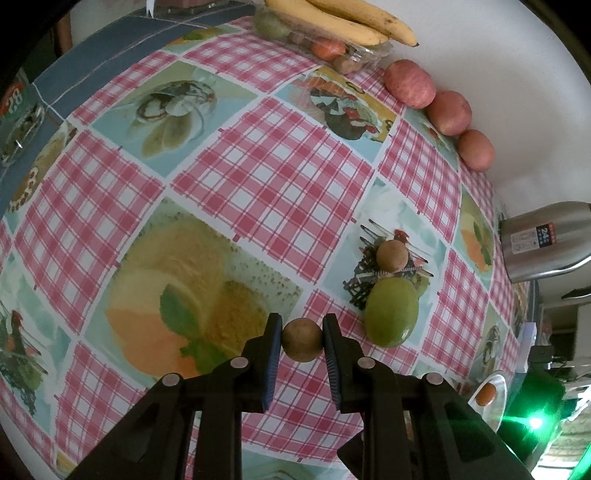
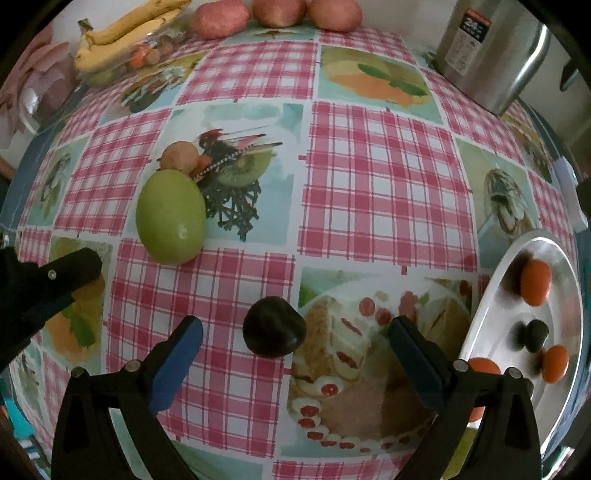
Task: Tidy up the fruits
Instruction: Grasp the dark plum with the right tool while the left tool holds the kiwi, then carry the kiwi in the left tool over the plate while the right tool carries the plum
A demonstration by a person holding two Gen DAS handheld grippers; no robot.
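Note:
In the left wrist view my left gripper (image 1: pixel 303 341) is shut on a small round brown fruit (image 1: pixel 302 339), held just above the checked tablecloth. To its right lie a green mango (image 1: pixel 392 312) and a second small brown fruit (image 1: pixel 392 255). In the right wrist view my right gripper (image 2: pixel 295 349) is open and points down over a dark, almost black fruit (image 2: pixel 274 326), which lies on the cloth between the blue pads without touching them. The green mango (image 2: pixel 170 216) sits to the upper left there, with the left gripper's black finger (image 2: pixel 70 267) at the left edge.
A silver plate (image 2: pixel 491 295) with orange and dark small fruits sits at the right. Three red apples (image 1: pixel 409 84) line the wall beside bananas (image 1: pixel 351 18) on a clear plastic box (image 1: pixel 364 51). A steel kettle (image 2: pixel 491 51) stands at the back right.

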